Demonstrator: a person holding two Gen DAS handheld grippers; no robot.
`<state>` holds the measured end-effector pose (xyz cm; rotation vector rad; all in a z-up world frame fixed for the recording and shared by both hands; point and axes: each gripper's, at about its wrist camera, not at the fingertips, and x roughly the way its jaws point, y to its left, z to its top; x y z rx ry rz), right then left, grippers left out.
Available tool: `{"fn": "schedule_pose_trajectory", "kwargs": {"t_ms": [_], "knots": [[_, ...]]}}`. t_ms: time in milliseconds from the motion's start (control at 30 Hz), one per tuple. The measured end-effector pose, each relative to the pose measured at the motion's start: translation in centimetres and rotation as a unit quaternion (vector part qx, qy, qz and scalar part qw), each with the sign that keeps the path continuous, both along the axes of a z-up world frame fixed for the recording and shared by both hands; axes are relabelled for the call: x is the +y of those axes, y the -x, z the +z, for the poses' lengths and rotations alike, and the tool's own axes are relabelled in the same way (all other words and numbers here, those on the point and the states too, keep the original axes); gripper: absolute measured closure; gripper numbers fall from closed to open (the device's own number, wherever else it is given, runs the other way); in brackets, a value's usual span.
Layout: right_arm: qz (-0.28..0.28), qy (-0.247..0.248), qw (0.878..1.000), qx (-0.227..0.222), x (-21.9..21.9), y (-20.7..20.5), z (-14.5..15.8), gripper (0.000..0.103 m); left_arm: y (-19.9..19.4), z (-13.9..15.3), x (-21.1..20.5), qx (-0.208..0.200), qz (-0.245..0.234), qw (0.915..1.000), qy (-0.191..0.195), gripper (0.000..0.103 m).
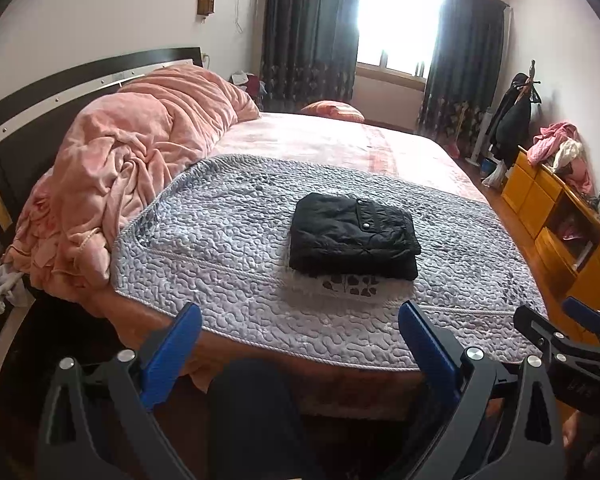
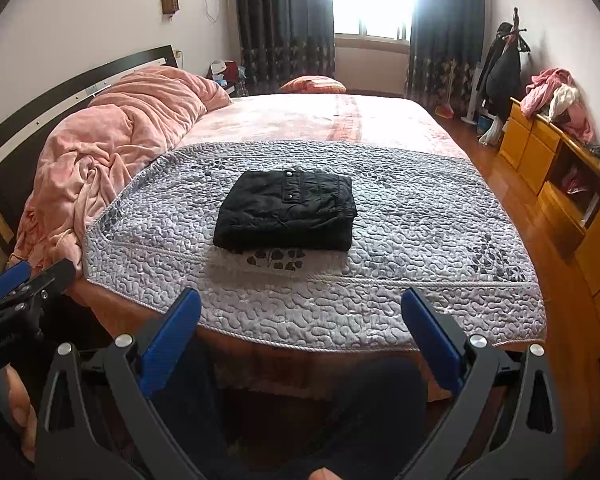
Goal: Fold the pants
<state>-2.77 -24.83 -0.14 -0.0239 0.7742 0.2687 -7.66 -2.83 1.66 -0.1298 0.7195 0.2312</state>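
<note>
One pair of black pants lies folded in a compact stack on the one grey quilt on the bed. Two tongs, left tongs and right tongs, hang spread and empty off the bed's near edge.

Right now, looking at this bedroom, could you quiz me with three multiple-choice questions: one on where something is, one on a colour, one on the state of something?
1. Where do the black pants lie?
A. on the grey quilted mat
B. on the yellow dresser
C. on the floor

2. What colour is the rumpled blanket by the headboard?
A. green
B. pink
C. white

3. How are the pants?
A. spread out flat
B. hanging
C. folded into a compact bundle

Answers:
1 A, the pants sit in the middle of the mat on the bed.
2 B, the blanket is plainly pink.
3 C, stacked layers show along its near edge, and both the left gripper and right gripper stand open, away from it.
</note>
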Motion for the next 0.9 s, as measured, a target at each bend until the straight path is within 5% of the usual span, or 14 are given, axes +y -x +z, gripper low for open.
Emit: {"fn": "schedule_pose_trajectory", "kwargs": {"t_ms": [900], "knots": [[-0.005, 0.001, 1.0, -0.002, 0.4, -1.3, -0.2, 0.003, -1.3, -0.2, -0.6, -0.012, -0.015, 0.9998, -0.004, 0.004]]}}
